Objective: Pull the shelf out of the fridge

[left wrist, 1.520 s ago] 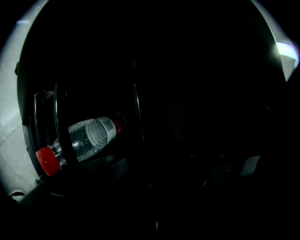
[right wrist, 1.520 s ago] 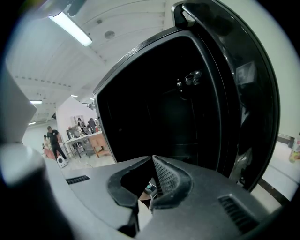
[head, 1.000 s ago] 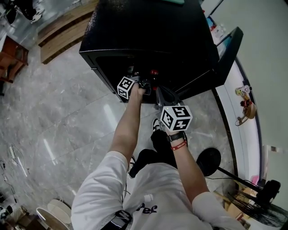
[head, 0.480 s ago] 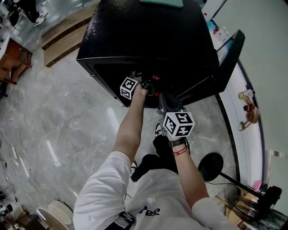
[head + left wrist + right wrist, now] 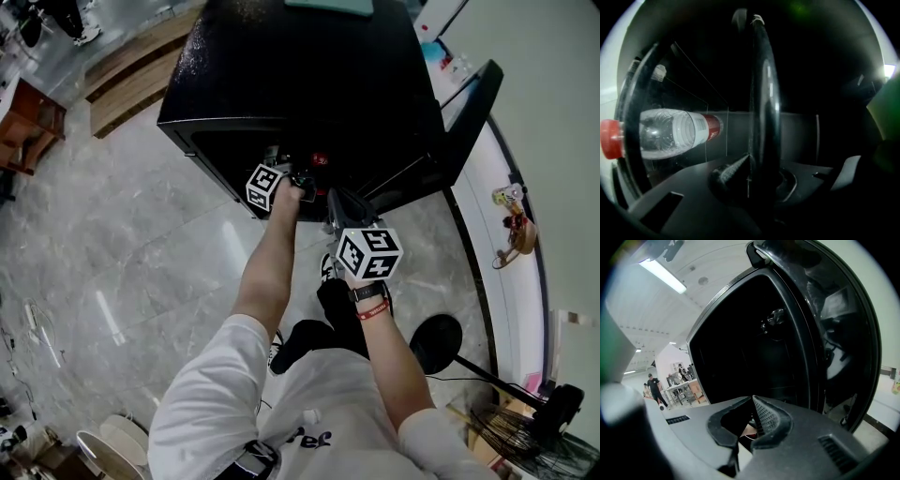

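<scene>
A black mini fridge (image 5: 300,84) stands on the floor with its door (image 5: 469,122) swung open to the right. My left gripper (image 5: 298,176) reaches into the fridge's mouth. In the left gripper view it (image 5: 750,164) is shut on the shelf's dark front rim (image 5: 761,93), which runs straight up between the pads. The glass shelf pane (image 5: 701,101) shows faintly behind it. A clear water bottle (image 5: 670,133) with a red cap lies at the left. My right gripper (image 5: 334,202) hovers just outside the opening, shut and empty (image 5: 751,401), facing the dark interior (image 5: 750,343).
The open door (image 5: 843,333) rises close at the right. A white ledge (image 5: 502,281) with small figures runs along the right wall. A fan's round base (image 5: 436,342) sits at the lower right. The person's legs and shoes (image 5: 328,309) stand in front of the fridge.
Both grippers keep roughly the same places at the fridge's mouth. The head view has shifted only slightly.
</scene>
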